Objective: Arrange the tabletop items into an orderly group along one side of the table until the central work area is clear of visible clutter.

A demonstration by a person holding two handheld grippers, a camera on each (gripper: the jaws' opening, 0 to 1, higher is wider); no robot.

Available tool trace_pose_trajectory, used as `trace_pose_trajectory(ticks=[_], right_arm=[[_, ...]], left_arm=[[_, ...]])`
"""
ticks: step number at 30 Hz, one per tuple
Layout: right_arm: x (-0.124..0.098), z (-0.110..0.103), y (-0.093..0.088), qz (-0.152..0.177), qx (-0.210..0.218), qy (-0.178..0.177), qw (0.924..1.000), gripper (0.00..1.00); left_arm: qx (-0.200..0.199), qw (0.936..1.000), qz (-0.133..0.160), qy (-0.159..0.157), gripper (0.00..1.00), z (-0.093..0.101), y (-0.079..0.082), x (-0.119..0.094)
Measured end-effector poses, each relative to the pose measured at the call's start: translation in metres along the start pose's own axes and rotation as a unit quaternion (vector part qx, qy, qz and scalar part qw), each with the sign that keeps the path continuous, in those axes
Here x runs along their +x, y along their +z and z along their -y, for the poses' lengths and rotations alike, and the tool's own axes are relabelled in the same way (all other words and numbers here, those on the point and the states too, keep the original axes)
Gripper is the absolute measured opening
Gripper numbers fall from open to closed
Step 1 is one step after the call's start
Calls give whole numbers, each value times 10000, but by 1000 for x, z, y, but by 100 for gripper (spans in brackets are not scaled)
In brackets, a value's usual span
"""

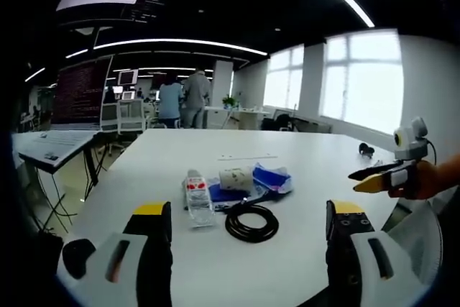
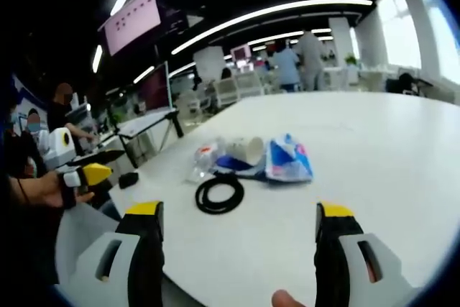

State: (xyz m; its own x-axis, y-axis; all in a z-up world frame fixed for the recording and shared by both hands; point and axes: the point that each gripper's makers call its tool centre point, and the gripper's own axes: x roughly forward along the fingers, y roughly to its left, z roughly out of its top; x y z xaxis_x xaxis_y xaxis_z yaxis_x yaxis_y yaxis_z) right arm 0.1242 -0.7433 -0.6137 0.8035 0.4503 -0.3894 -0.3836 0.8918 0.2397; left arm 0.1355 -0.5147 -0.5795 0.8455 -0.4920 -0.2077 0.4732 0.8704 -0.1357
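The left claw [image 1: 249, 229] stood wide open over the near edge of the white table [image 1: 302, 156], its two yellow-tipped jaws well apart, holding nothing and touching nothing. The right claw [image 2: 238, 226] was equally wide open and empty above the table [image 2: 388, 149]. The clutter lay in one small cluster near the middle of the table: a plastic bottle [image 1: 198, 197] with a red-and-white label lying on its side, a pale roll [image 1: 236, 177] just beside it, a blue packet [image 1: 273, 176] touching the roll, and a coiled black cable [image 1: 251, 222] on the near side of them. In the right gripper view the same bottle [image 2: 205, 157], roll [image 2: 246, 149], packet [image 2: 289, 159] and cable [image 2: 220, 193] appeared from the opposite side. The left gripper view also took in the right claw [image 1: 374, 177] held in a hand [image 1: 420, 180] at the right edge, a small dark object [image 1: 366, 150] far across the table, bright windows [image 1: 359, 77] and two people standing at the back. The right gripper view showed instead the left claw [image 2: 93, 175] in a hand [image 2: 39, 190] at the left edge, a seated person behind it, and a wall screen [image 2: 134, 21].
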Motion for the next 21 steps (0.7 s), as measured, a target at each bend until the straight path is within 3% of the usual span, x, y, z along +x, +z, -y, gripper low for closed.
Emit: trace_pose_trajectory(ticks=[21], right_arm=[[-7,3,-7,-30,59,-74,10000,85]], left_arm=[[15,10000,-23,32,88,-1,-3,-1]])
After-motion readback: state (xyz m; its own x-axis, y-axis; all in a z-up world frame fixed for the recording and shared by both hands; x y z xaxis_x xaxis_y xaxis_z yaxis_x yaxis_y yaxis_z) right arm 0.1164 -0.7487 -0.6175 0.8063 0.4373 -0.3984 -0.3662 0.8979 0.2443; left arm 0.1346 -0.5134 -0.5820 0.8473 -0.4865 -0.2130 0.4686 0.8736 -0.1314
